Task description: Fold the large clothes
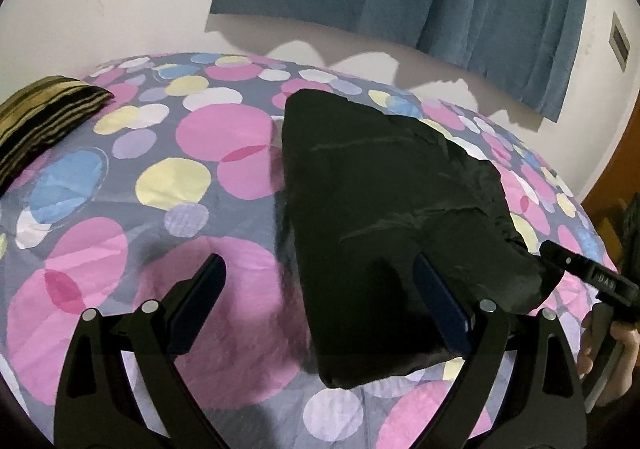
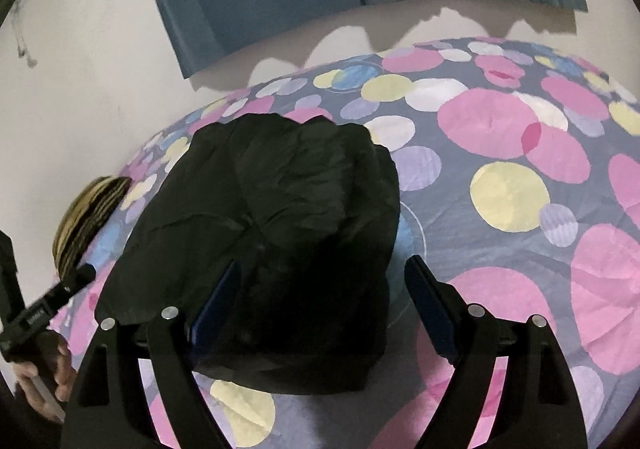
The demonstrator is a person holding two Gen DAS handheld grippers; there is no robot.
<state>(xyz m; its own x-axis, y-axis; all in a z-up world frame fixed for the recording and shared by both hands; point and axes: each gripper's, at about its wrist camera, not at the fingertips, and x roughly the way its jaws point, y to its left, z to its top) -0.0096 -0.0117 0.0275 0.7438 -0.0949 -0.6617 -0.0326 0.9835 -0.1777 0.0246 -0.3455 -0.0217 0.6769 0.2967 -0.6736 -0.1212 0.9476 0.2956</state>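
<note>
Already the black garment (image 1: 384, 217) looks folded down to a compact bundle, lying on the spotted bedsheet (image 1: 132, 177) near the middle of the bed, with a striped yellow-and-black cloth (image 1: 44, 121) well apart toward the far left edge. From my left gripper (image 1: 324, 305) I see the jaws standing wide, one finger over bare sheet and the other at the bundle's near edge, pinching nothing. My right gripper (image 2: 320, 289) is likewise spread wide above the bundle's near end, with no cloth clamped between the pads. I judge the folding of this piece largely done; what may remain is squaring the puffy top layer, which bulges unevenly, or moving on to another garment, though I cannot tell whether one waits out of view
</note>
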